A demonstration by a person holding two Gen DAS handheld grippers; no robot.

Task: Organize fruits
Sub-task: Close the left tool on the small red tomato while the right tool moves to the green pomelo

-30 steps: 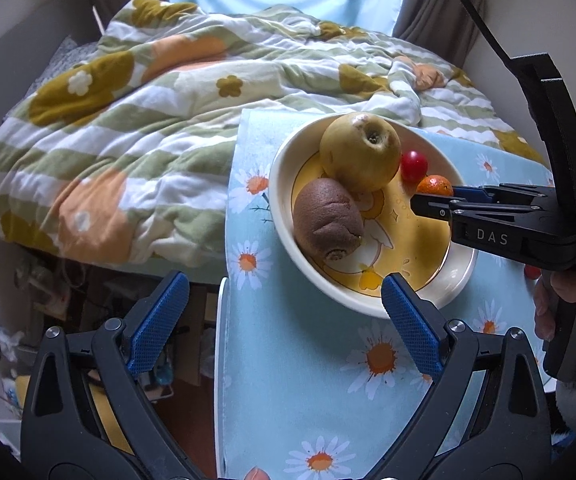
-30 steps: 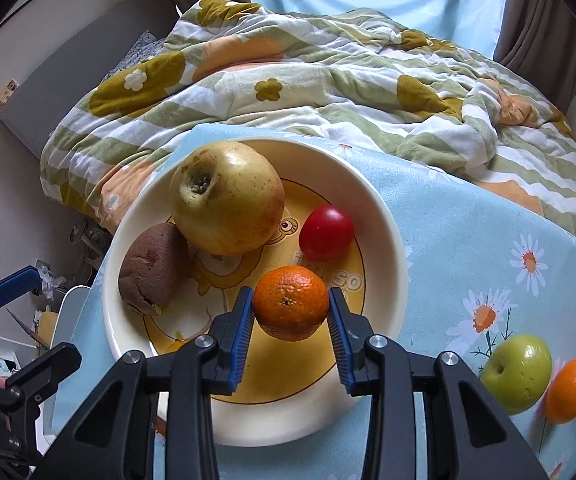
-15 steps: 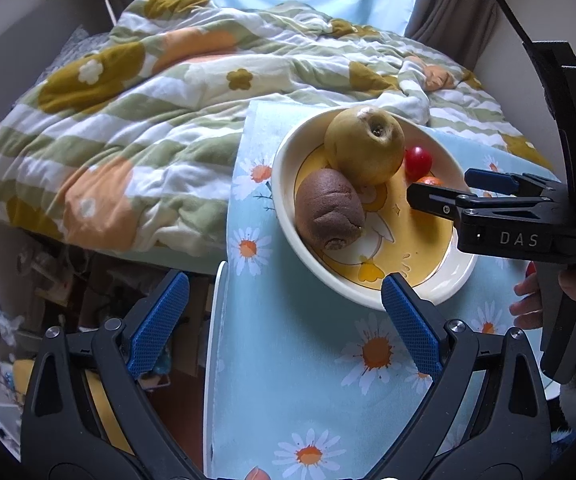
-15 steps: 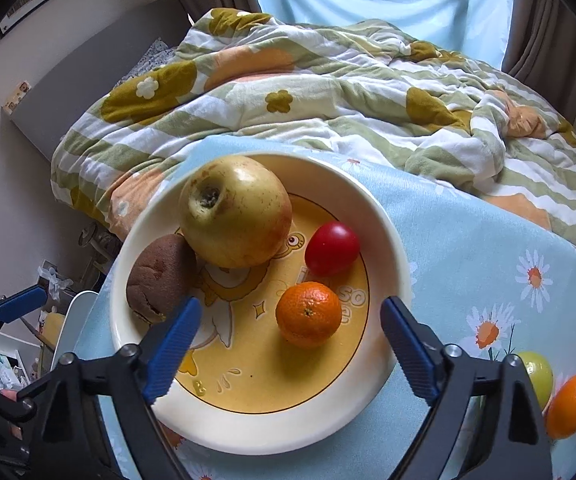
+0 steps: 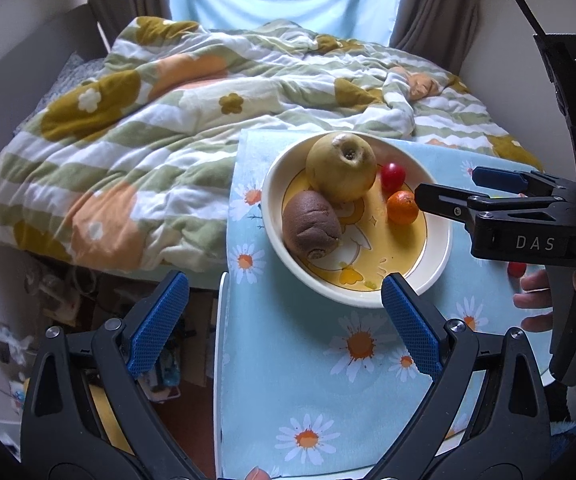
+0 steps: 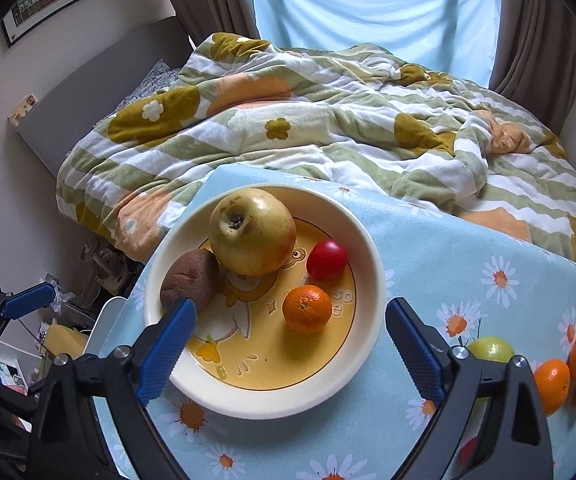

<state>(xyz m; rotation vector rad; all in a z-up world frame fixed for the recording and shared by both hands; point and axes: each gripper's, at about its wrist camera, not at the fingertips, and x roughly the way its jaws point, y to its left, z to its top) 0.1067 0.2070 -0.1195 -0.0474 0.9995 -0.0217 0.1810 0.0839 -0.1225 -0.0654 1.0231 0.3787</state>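
Mandarin set in bowl; both grippers spread and empty.

The right gripper (image 6: 289, 344) has just been opening and nothing sits between its jaws: the mandarin (image 6: 307, 308) rests free in the bowl (image 6: 367, 248), beside the tomato (image 6: 326, 259) and near the apple (image 6: 252, 231) and kiwi (image 6: 189, 279). The left gripper (image 5: 284, 322) hangs wide, empty, over the cloth (image 5: 311, 380). Risk: the round fruits may roll if a jaw clips the rim. More fruit (image 6: 551, 378) lies to the right, apparently near the table edge, partly hidden; a clumsy reach could knock it off.
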